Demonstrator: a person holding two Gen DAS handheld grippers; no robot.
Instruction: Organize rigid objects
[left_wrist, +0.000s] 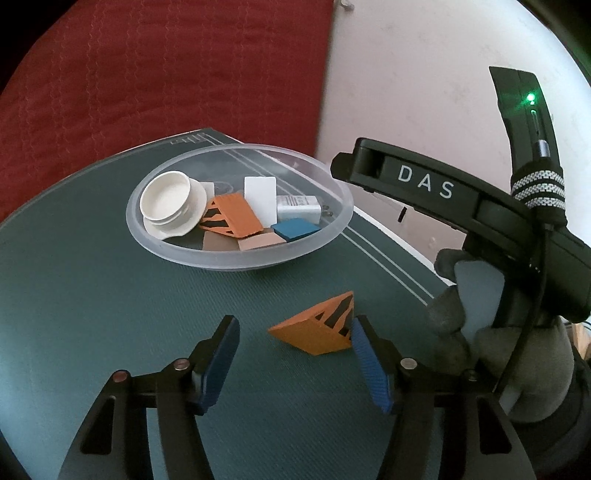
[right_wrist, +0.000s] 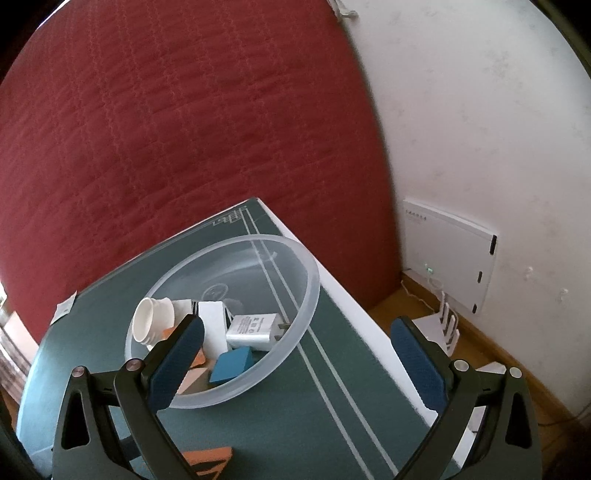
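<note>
A clear plastic bowl (left_wrist: 155, 242) (right_wrist: 295, 314) stands on the dark green table top (left_wrist: 92, 295). It holds a white cup (left_wrist: 168, 203) (right_wrist: 151, 319), a white block (left_wrist: 260, 197), a white charger plug (left_wrist: 295, 208) (right_wrist: 253, 326), a blue block (left_wrist: 295, 229) (right_wrist: 232, 365), an orange striped wedge (left_wrist: 232, 216) and tan pieces. Another orange striped wedge (left_wrist: 317, 328) (right_wrist: 207, 459) lies on the table in front of the bowl. My left gripper (left_wrist: 293, 328) is open, its right finger touching this wedge. My right gripper (right_wrist: 295, 332) is open and empty, above the bowl's near right side.
A red padded surface (right_wrist: 184, 129) rises behind the table. A white wall (right_wrist: 480, 129) is to the right, with a white router box (right_wrist: 443, 254) and a white rack (right_wrist: 447, 325) on the wooden floor. The table's right edge (right_wrist: 369, 339) runs close by.
</note>
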